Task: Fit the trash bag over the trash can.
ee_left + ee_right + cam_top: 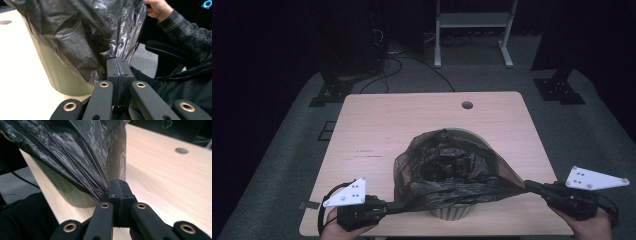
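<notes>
Black plastic film is pinched flat in both sets of jaws: my left gripper (384, 208) and right gripper (532, 186) each clamp an edge of the bin bag (447, 167), stretched over the small bin (455, 211) at the table's (377, 125) near edge. I judge it light, limp, slippery, tear-prone; hold bunched rim. Bin's interior is hidden.

both hands come in low at the near edge, well apart. the left gripper (398, 206) points inward toward the right, its jaws pressed flat together. the right gripper (530, 186) points inward toward the left, jaws likewise closed tight. each hand wraps its gripper's body from beneath, the grey plates tilted on top.
</notes>
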